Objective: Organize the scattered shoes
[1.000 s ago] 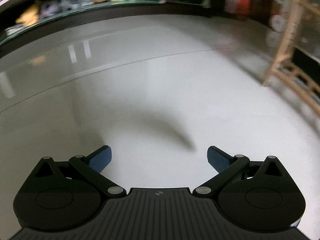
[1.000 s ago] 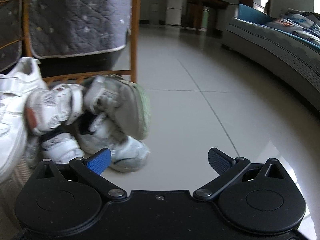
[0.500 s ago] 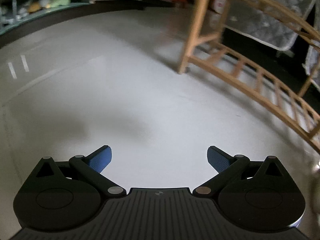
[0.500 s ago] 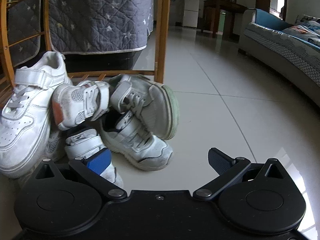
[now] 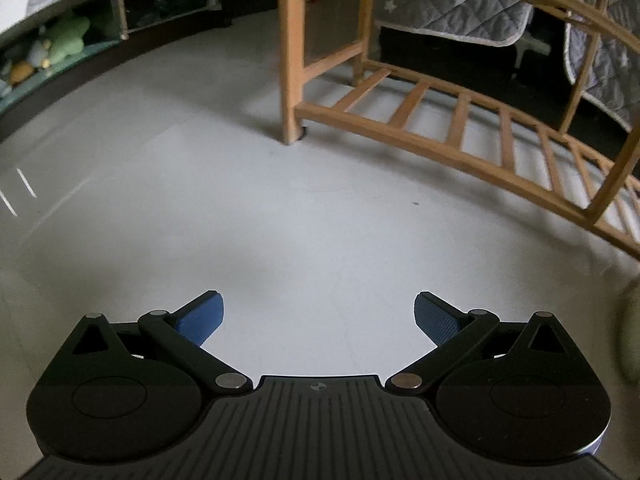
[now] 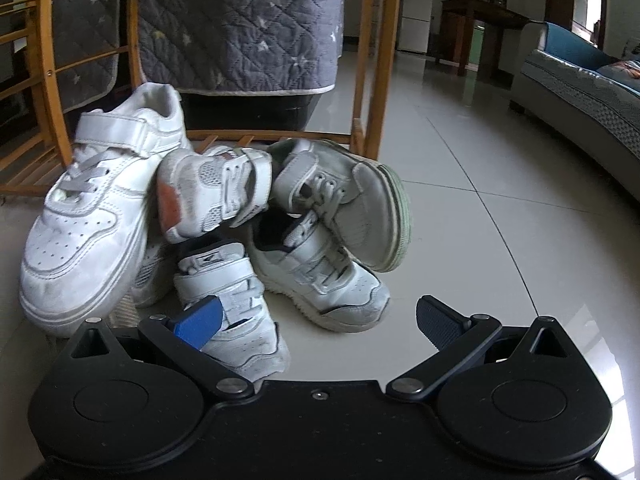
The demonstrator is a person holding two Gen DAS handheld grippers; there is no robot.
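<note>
A heap of several white children's shoes lies on the tiled floor in the right wrist view. A large white sneaker (image 6: 96, 216) leans at the left, a small mesh shoe with an orange toe (image 6: 208, 192) rests on top, and a grey shoe with a green sole (image 6: 360, 208) lies on its side. Two strap shoes sit in front, one in the middle (image 6: 320, 276) and one nearest (image 6: 232, 304). My right gripper (image 6: 318, 318) is open just before the heap, its left pad (image 6: 200, 320) over the nearest shoe. My left gripper (image 5: 318, 316) is open above bare floor, holding nothing.
A wooden slatted rack (image 5: 460, 120) with a low shelf stands behind, grey quilted covers (image 6: 240, 20) hanging on it. A dark low cabinet (image 5: 100, 20) with soft toys runs along the far left. A sofa (image 6: 580, 88) stands at the right, open tiled floor before it.
The left gripper has swung right, bringing the wooden rack into its view. The right gripper has turned left and closer, so the shoe heap sits more centrally. Both stayed open.
</note>
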